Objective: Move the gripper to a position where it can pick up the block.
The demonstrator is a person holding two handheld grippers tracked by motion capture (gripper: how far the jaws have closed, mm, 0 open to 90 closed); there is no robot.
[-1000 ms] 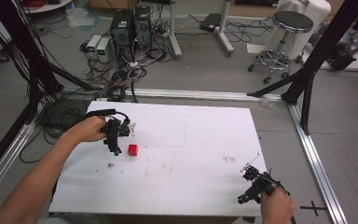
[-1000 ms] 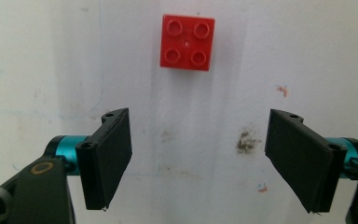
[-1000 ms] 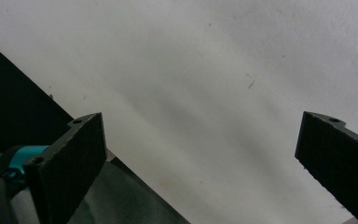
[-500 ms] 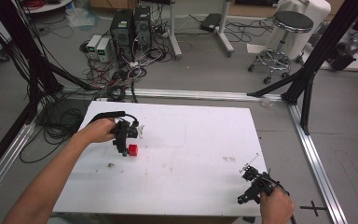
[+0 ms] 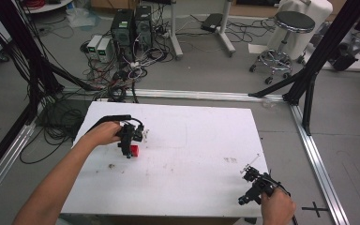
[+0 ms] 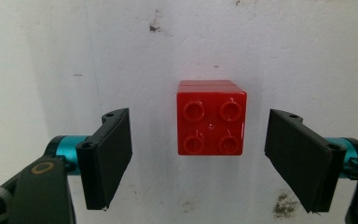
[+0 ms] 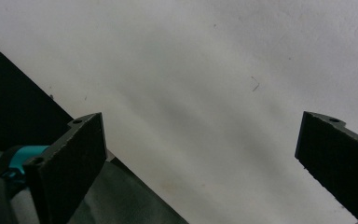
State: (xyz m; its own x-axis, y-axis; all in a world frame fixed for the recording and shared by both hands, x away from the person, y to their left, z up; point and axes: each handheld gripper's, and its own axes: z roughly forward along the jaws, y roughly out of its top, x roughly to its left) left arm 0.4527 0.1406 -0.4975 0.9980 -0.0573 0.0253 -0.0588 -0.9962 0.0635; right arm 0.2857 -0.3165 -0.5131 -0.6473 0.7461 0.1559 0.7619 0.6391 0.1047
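1. Two grippers are at work over a white table (image 5: 192, 140), one in each of the person's hands.
2. In the high view the left gripper (image 5: 129, 140) is over the table's left part, held by the left hand (image 5: 104, 133), with its cable arching back over the wrist.
3. A red brick (image 6: 210, 117) lies on the table directly below that gripper, between its two jaws; in the high view the brick (image 5: 134, 150) peeks out at the gripper's near right side.
4. In the left gripper view the left gripper (image 6: 198, 158) has its jaws spread wide, one on each side of the brick with a clear gap of bare table on both sides, so neither pad touches it and nothing is gripped.
5. The brick sits flat with its four studs facing up toward the camera, and a seam near its far edge suggests a layered piece.
6. Dark smudges mark the table beyond the brick and near the right-hand jaw.
7. The right gripper (image 5: 253, 186) is at the table's near right corner, held by the right hand (image 5: 277, 209), well apart from the brick.
8. In the right gripper view the right gripper (image 7: 200, 163) is also wide open, with bare table between its pads and the table's edge running diagonally past its left-hand jaw; it holds nothing.
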